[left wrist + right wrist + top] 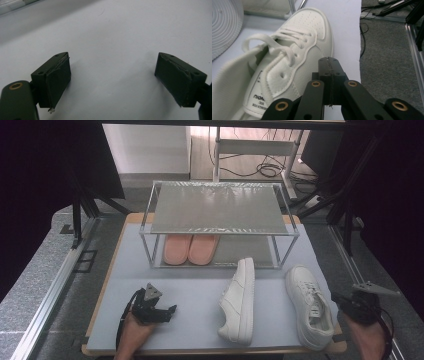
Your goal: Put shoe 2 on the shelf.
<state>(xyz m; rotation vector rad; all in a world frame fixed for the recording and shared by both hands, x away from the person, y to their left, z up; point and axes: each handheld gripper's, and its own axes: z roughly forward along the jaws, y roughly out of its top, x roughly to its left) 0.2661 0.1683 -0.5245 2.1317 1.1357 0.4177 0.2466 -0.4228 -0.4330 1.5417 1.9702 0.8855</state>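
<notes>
Now, from above, the upright white leather sneaker (309,306) stands near the pale grey tabletop's (190,295) right edge, its mate, the white sneaker tipped on its side (239,301), just to its left. The right gripper (345,301) hovers beside the upright one. Along the left gripper (112,80), jaws stand wide apart, holding nothing. Along the right gripper (329,65), jaws are pressed together, empty, beside the sneaker (287,65).

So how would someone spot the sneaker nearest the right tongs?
Start at the metal rack at the table's far side. In front of it lie two white sneakers; take the right sneaker, near the table's right edge. It stands upright, laces up, while the left sneaker lies on its side.
</notes>
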